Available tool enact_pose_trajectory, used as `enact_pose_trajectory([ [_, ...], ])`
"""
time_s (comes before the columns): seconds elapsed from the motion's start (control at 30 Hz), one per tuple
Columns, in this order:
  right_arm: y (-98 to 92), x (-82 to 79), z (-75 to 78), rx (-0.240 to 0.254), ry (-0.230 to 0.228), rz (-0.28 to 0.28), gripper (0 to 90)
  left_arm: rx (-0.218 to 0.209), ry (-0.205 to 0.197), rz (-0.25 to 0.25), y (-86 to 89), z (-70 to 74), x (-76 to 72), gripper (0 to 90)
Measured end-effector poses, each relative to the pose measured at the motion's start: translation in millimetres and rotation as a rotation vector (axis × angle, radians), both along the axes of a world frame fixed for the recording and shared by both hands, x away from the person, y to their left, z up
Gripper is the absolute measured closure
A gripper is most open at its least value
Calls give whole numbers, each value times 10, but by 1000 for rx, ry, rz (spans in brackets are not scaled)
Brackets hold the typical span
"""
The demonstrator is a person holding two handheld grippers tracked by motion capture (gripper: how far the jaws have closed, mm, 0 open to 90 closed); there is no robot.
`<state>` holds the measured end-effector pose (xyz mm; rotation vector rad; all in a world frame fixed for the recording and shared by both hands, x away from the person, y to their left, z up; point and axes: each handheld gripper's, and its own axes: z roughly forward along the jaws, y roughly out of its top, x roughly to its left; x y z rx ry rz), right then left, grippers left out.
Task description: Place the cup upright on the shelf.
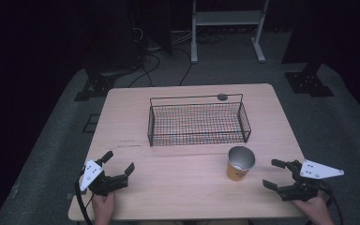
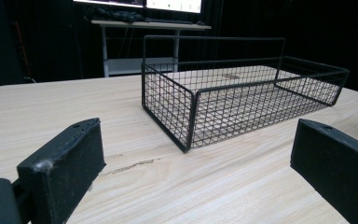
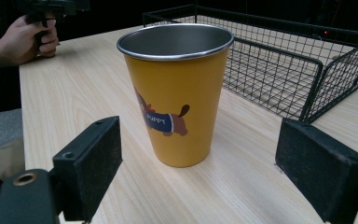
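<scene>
**High view: cup upright, both grippers wide and empty**

Near the wire basket (image 1: 199,123), the yellow cup (image 1: 240,163) stands upright on the table (image 1: 178,187), just ahead of the right gripper (image 1: 275,174), whose jaws are spread wide and hold nothing. The left gripper (image 1: 120,162) is equally open and empty. An off-centre approach could nudge the cup's tapered wall and tip it.

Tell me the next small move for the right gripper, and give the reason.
Probably ease the right gripper forward so its open jaws come around the yellow cup. In the right gripper view the cup stands upright on the table just ahead, centred between the jaws, with nothing in the way. The wire basket behind it looks like a likely place for it.
</scene>
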<state>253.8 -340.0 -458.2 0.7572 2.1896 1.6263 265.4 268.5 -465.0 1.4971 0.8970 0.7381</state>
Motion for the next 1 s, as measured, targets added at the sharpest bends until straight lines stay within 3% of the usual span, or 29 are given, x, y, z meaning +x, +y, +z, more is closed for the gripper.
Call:
enact_pose_trajectory([
  [0.63, 275, 132, 42, -8, 1, 51, 135, -1, -1, 0, 0, 0, 0, 17],
  [1.0, 396, 211, 33, -23, 9, 42, 134, -1, -2, -1, 1, 1, 0, 17],
])
